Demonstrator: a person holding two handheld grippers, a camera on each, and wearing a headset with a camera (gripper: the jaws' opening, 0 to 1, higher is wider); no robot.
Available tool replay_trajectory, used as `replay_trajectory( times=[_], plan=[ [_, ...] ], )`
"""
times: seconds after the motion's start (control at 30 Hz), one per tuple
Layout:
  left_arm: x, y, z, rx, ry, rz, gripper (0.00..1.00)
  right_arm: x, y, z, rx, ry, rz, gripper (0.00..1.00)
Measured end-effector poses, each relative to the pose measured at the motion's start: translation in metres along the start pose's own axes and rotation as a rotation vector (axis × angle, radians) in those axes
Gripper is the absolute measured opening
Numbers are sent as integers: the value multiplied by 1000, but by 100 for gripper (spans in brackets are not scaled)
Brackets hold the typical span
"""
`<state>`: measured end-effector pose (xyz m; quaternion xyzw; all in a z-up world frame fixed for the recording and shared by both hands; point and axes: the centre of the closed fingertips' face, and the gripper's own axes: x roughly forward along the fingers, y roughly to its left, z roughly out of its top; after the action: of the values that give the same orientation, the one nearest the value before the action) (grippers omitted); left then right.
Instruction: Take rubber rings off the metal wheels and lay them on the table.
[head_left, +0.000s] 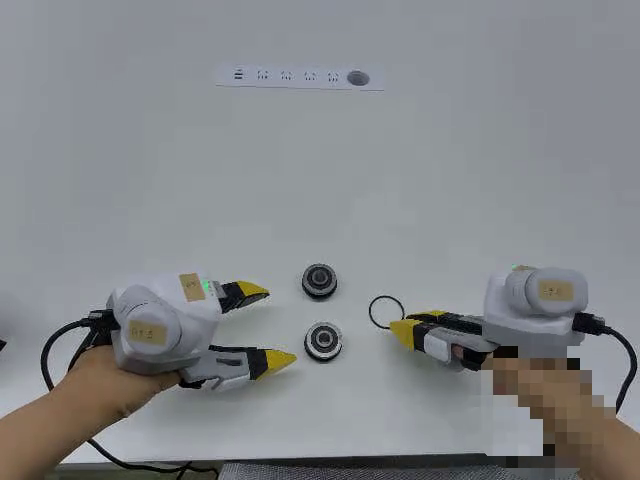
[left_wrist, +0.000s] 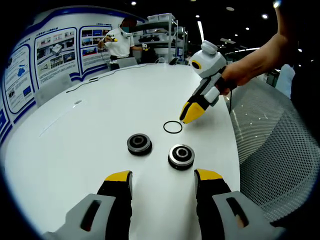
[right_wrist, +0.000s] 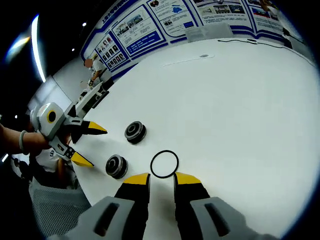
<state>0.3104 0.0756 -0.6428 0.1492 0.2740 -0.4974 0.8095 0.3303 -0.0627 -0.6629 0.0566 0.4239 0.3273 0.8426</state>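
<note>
Two metal wheels lie flat on the white table (head_left: 320, 180). The far wheel (head_left: 319, 281) (left_wrist: 139, 143) (right_wrist: 135, 131) looks dark around its rim. The near wheel (head_left: 324, 341) (left_wrist: 181, 156) (right_wrist: 116, 166) shows a bright metal rim. A thin black rubber ring (head_left: 370, 312) (left_wrist: 164, 127) (right_wrist: 164, 151) lies loose on the table, right of the wheels. My left gripper (head_left: 265, 325) (left_wrist: 162, 175) is wide open, just left of the wheels. My right gripper (head_left: 405, 332) (right_wrist: 162, 177) (left_wrist: 190, 112) points at the ring from just behind it, jaws a narrow gap apart and holding nothing.
A white power strip (head_left: 300, 77) lies at the far side of the table. The table's front edge runs close below both hands. A mesh chair back (left_wrist: 280, 150) stands beside the table. A person (left_wrist: 120, 40) stands far off in the room.
</note>
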Motion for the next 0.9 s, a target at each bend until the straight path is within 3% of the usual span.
replay_trajectory(
  times=[0.2, 0.53, 0.9],
  plan=[
    [0, 0, 2, -7, -9, 0, 51, -2, 4, 4, -26, -10, 12, 24],
    [2, -4, 5, 2, -7, -12, 48, -1, 15, 6, 3, -36, 52, 24],
    [9, -14, 10, 19, 3, -50, 37, 1, 21, 4, 1, -35, 72, 23]
  ],
)
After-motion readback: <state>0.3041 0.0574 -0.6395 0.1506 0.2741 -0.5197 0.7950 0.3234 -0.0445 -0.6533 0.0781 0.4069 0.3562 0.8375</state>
